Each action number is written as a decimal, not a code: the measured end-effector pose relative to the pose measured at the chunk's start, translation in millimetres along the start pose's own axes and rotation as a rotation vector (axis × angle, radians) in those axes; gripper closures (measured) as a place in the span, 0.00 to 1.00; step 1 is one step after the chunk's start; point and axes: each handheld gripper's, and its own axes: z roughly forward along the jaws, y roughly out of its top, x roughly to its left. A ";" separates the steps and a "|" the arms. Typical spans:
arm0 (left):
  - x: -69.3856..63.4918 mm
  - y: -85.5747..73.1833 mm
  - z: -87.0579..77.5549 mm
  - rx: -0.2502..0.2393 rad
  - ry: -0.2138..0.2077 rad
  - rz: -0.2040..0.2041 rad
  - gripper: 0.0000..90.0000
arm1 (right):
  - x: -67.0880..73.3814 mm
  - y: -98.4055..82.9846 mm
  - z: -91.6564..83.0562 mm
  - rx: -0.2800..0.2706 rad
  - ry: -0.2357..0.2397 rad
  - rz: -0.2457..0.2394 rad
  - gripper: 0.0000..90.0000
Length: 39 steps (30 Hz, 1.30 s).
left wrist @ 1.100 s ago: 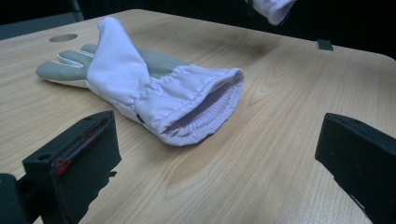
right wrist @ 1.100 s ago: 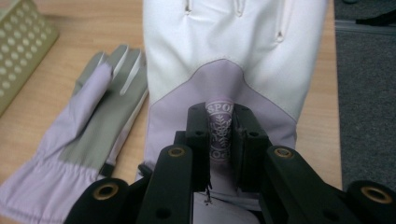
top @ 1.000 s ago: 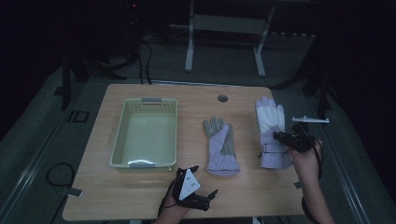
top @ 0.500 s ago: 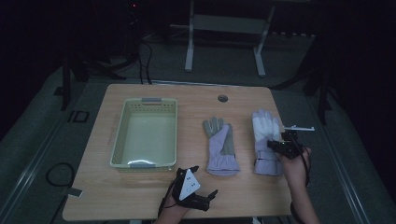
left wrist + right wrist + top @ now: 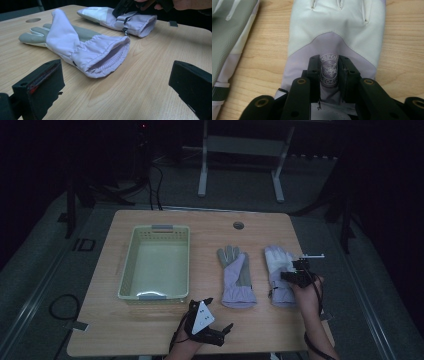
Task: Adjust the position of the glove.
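Observation:
Two lilac and white gloves lie palm-down side by side on the wooden table. The left glove point(image 5: 236, 280) point(image 5: 82, 47) lies flat with its cuff towards me. My right gripper point(image 5: 288, 276) point(image 5: 329, 63) reaches down onto the back of the right glove point(image 5: 278, 265) point(image 5: 337, 27). A fold of fabric with a snowflake badge fills the narrow gap between its pads. Those jaws have just been opening a little, and the fold still touches both pads. My left gripper point(image 5: 215, 322) rests near the table's front edge, open, with nothing between its jaws.
A pale green basket point(image 5: 162, 227) stands on the left half of the table point(image 5: 150, 330). A round cable hole point(image 5: 238, 225) sits near the far edge. Desk legs and cables stand on the dark floor behind.
My right hand has come left and down with the right glove, which now lies flat nearer the left glove. The left gripper has kept still.

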 end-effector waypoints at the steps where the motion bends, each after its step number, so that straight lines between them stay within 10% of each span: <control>1: 0.0 0.0 0.0 0.000 0.000 0.000 0.00 | 0.0 0.0 0.0 0.000 0.000 0.000 0.81; 12: 0.2 0.0 -0.1 0.003 -0.001 0.000 0.00 | -5.4 -0.6 -8.7 -0.046 0.046 -0.026 0.66; 18: 0.0 0.0 -0.1 0.003 0.001 0.002 0.00 | -5.8 1.2 -26.4 -0.067 0.130 -0.130 0.39; 20: 0.0 0.1 -0.1 0.003 0.000 0.003 0.00 | -5.7 -1.1 -30.5 -0.105 0.177 -0.190 0.16; 28: -0.2 0.0 0.2 0.000 0.002 -0.001 0.00 | -21.8 -0.3 -43.3 -0.173 0.276 -0.302 0.22; 33: 0.0 0.1 0.2 0.001 0.002 0.001 0.00 | -32.8 5.1 -42.3 -0.135 0.334 -0.248 0.12; 39: 0.1 0.1 0.1 0.003 0.001 0.000 0.00 | -29.6 9.1 -30.2 -0.083 0.261 -0.310 0.21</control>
